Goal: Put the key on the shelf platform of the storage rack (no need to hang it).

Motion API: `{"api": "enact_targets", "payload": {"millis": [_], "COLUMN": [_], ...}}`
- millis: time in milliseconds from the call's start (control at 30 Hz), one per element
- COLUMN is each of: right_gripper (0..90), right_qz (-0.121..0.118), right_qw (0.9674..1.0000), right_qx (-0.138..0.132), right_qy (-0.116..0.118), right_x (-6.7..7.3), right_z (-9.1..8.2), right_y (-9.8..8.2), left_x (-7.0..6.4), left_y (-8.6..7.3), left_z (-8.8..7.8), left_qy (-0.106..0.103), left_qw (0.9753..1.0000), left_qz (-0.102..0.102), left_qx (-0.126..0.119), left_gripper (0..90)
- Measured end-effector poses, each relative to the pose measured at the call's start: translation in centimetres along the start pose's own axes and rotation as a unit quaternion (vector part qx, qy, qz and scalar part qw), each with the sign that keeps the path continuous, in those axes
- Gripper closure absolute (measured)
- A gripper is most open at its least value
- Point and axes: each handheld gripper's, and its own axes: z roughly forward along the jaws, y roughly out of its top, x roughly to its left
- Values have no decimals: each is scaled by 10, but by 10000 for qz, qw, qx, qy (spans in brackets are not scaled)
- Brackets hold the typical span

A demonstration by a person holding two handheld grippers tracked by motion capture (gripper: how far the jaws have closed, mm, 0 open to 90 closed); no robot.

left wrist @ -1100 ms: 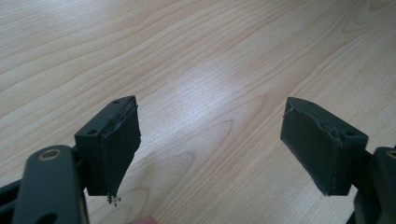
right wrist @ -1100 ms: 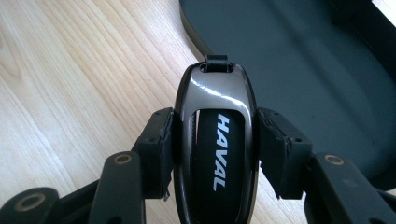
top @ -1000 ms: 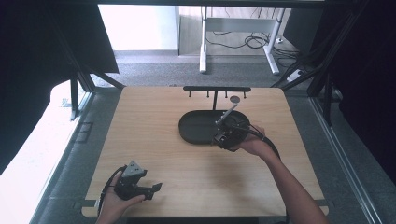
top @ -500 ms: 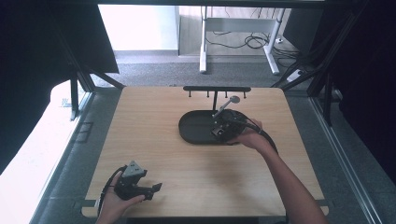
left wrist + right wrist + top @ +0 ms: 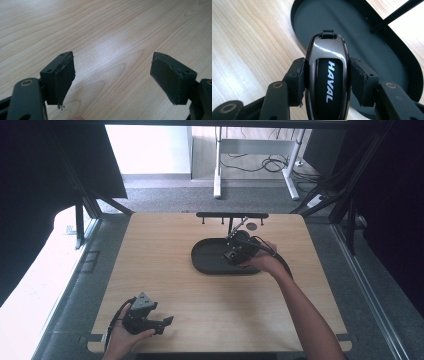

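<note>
The right gripper (image 5: 327,82) clamps a Haval car key (image 5: 327,77) over the black oval tray (image 5: 372,42); the left gripper (image 5: 113,80) rests wide open above the wooden table (image 5: 105,30)

A: High view looked forward and down over the whole table (image 5: 165,285) from the near side, far off.

B: Left gripper view sat close over bare wood, looking along its jaws.

A: Right gripper view looked steeply down, close, at the black tray (image 5: 372,42). It shared that tray (image 5: 210,262) with the high view.
</note>
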Motion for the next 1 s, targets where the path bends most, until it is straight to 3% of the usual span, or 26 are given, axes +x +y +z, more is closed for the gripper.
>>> {"api": "enact_targets", "payload": {"millis": [367, 1000], "right_gripper": [496, 496], "right_qz": [191, 131], "right_qw": [9998, 9999], "right_qx": [31, 17], "right_qy": [-19, -15], "right_x": [-14, -25], "right_z": [18, 44], "right_y": [4, 8], "left_x": [1, 3], "left_y": [-1, -1], "left_z": [2, 3], "left_qy": [-11, -10], "left_qw": [10000, 10000], "left_qz": [-4, -23], "left_qx": [35, 51], "left_gripper": [203, 203]}}
